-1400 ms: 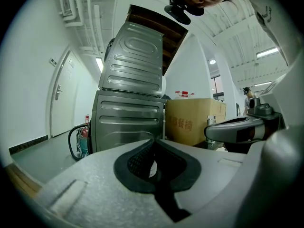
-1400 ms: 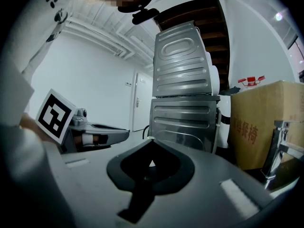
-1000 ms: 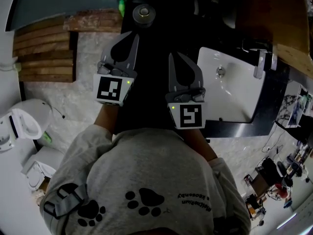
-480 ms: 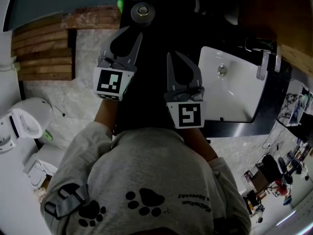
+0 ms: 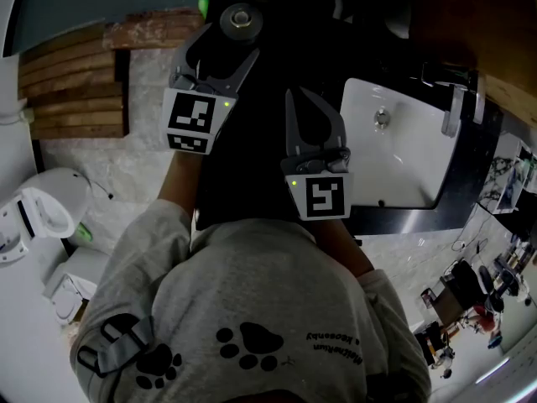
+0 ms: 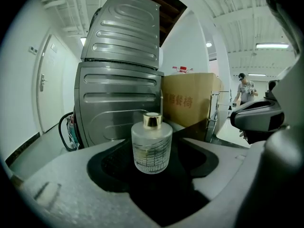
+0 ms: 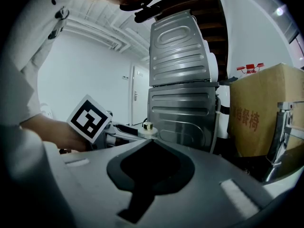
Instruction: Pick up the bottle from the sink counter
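Risk, as we judge it: the left gripper fingers, opening wide with the frosted round glass bottle with gold cap untouched between them, could clip and topple it. It stands upright on the dark surface, long axis vertical, cap up. The right gripper fingers are together, empty.

Cardboard box: red print ends "餐椅". Shirt txt illegible.

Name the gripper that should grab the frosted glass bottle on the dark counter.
Left. The left gripper is opening its jaws with the gold-capped frosted glass bottle standing between them, untouched. The right gripper sits farther back, jaws together, empty.
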Tool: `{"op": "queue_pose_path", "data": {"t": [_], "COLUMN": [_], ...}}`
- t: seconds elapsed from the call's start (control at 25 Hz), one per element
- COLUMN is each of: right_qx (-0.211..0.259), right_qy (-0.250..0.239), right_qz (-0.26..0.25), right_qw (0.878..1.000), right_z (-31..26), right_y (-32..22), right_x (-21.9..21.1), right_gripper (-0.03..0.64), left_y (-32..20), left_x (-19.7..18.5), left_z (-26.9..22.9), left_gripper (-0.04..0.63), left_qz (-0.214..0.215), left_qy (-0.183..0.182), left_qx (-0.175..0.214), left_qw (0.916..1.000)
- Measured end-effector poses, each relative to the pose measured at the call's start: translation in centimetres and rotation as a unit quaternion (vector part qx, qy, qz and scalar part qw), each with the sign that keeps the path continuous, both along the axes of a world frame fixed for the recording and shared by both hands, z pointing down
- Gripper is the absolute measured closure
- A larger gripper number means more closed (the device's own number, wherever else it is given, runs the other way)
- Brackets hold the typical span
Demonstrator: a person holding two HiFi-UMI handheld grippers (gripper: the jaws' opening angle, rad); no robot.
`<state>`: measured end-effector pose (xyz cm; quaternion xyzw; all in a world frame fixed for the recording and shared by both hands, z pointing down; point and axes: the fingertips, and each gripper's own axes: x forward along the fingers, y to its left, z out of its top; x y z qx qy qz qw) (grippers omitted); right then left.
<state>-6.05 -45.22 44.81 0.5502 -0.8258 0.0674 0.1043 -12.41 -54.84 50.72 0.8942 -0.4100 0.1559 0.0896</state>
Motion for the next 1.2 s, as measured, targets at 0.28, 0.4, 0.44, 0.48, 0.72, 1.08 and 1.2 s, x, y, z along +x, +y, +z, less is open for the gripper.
{"op": "queue_pose_path", "data": {"t": [0.28,0.4,0.44,0.48,0.72,1.08,1.2], "right_qx": [-0.002,-0.003,-0.003,-0.003,-0.002,-0.004,-0.003], "right_qy": [-0.003,-0.004,-0.004,-0.004,-0.006,-0.01,-0.01], "right_qz": [0.006,0.007,0.007,0.006,0.009,0.012,0.012], "right_qw": [1.0,1.0,1.0,1.0,1.0,1.0,1.0], "right_z": [0.3,0.5,0.5,0.5,0.5,0.6,0.5], "right_y": [-0.1,-0.2,-0.2,-0.2,-0.2,-0.1,-0.1], "right_x": [0.3,0.4,0.3,0.3,0.4,0.5,0.6], "right_gripper": [0.617,0.617,0.617,0.617,0.617,0.617,0.617], "left_y": [-0.9,-1.3,-1.5,-1.6,-2.5,-3.3,-3.4], "left_x": [1.1,1.3,1.4,1.5,2.1,2.9,2.9], "left_z": [0.5,0.7,0.8,0.8,1.1,1.7,1.9], "left_gripper": [0.232,0.221,0.219,0.219,0.218,0.219,0.226], "left_qz": [0.017,0.019,0.021,0.023,0.024,0.028,0.023], "left_qy": [-0.001,-0.005,-0.008,-0.01,-0.019,-0.029,-0.038], "left_qx": [-0.017,-0.021,-0.022,-0.023,-0.028,-0.048,-0.052], "left_qw": [0.9997,0.9996,0.9995,0.9994,0.9991,0.998,0.9976]}}
